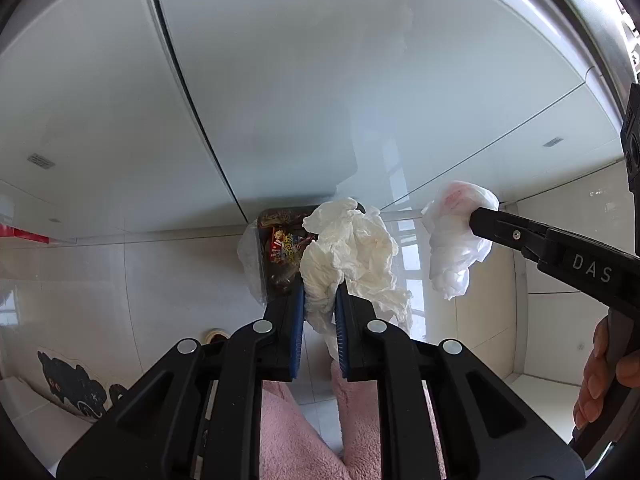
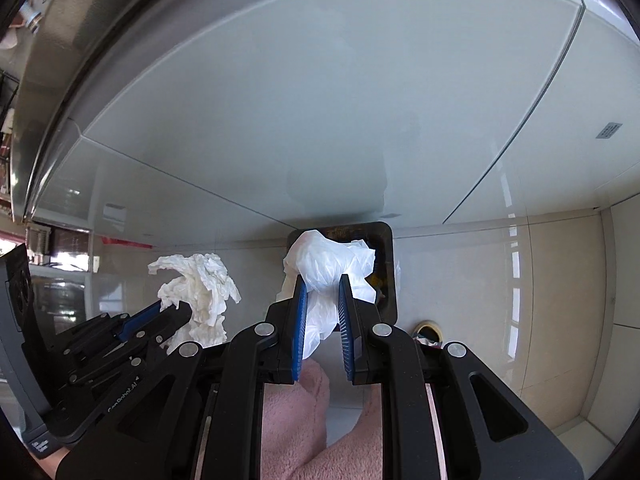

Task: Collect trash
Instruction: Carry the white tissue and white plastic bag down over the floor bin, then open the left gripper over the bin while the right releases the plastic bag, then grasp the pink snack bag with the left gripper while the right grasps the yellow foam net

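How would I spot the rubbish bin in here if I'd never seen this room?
Look along the foot of the big pale cabinet doors to the tiled floor. There stands a small dark bin with a clear liner, the only container here, with colourful wrappers inside.

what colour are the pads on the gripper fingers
Blue, ribbed pads; clearest in the right wrist view.

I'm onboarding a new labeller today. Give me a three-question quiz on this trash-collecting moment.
1. True or false: both grippers hold something.
2. What does the left gripper grip?
A. crumpled paper tissue
B. bottle
C. spoon
3. Fill in: the right gripper hangs its white plastic bag above the dark ____ .

Key: 1 true. 2 A, the crumpled paper tissue. 3 trash bin, which already holds snack wrappers.
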Motion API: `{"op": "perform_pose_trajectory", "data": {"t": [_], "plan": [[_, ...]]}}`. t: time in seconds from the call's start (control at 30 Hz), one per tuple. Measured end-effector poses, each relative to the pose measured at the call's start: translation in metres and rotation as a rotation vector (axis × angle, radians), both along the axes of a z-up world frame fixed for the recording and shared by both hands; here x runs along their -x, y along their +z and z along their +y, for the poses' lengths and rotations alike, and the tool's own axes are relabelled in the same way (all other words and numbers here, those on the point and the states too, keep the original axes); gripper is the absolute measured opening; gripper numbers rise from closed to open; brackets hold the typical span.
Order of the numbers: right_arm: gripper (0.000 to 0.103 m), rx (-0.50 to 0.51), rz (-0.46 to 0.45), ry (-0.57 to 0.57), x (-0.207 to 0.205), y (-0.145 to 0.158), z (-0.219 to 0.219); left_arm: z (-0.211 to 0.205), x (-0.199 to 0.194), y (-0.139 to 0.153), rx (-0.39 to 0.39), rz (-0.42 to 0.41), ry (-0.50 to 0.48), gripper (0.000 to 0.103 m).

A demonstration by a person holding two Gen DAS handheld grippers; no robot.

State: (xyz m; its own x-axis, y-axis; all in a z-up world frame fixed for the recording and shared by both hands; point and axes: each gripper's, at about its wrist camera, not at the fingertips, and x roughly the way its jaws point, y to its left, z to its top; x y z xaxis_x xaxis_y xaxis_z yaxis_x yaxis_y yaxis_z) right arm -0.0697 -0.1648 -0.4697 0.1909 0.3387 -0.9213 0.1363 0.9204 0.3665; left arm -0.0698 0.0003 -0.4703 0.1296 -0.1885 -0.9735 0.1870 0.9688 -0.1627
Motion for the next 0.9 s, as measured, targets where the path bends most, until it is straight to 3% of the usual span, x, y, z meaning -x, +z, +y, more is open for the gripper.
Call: {"op": "perform_pose_trajectory", "data": {"t": [0.3,0.43,0.6,0.67,0.8,0.9], "plan": [[0.017,-0.019,0.080,-0.034,-0.019,-0.056,0.003,-0.006,-0.006,-0.063,0.002,0.090,-0.009,0.014],[0.020,-0.030,0.090,-0.042,-0.027,-0.064,0.004,-0.008,-0.008,-0.074,0.004,0.117,0.002,0.024],[0.026,-0.044,0.094,-0.021,-0.031,-0.061,0.005,-0.002,-0.017,-0.071,0.008,0.127,0.036,0.028],[0.039,-0.046,0.092,-0.018,-0.033,-0.057,0.006,0.001,-0.019,-0.065,0.008,0.117,0.034,0.033],[0.043,-0.041,0.079,-0.018,-0.039,-0.048,0.008,0.005,-0.022,-0.055,0.005,0.107,0.035,0.035],[0.046,-0.037,0.073,-0.017,-0.039,-0.038,0.008,0.006,-0.022,-0.045,0.005,0.090,0.044,0.042]]}}
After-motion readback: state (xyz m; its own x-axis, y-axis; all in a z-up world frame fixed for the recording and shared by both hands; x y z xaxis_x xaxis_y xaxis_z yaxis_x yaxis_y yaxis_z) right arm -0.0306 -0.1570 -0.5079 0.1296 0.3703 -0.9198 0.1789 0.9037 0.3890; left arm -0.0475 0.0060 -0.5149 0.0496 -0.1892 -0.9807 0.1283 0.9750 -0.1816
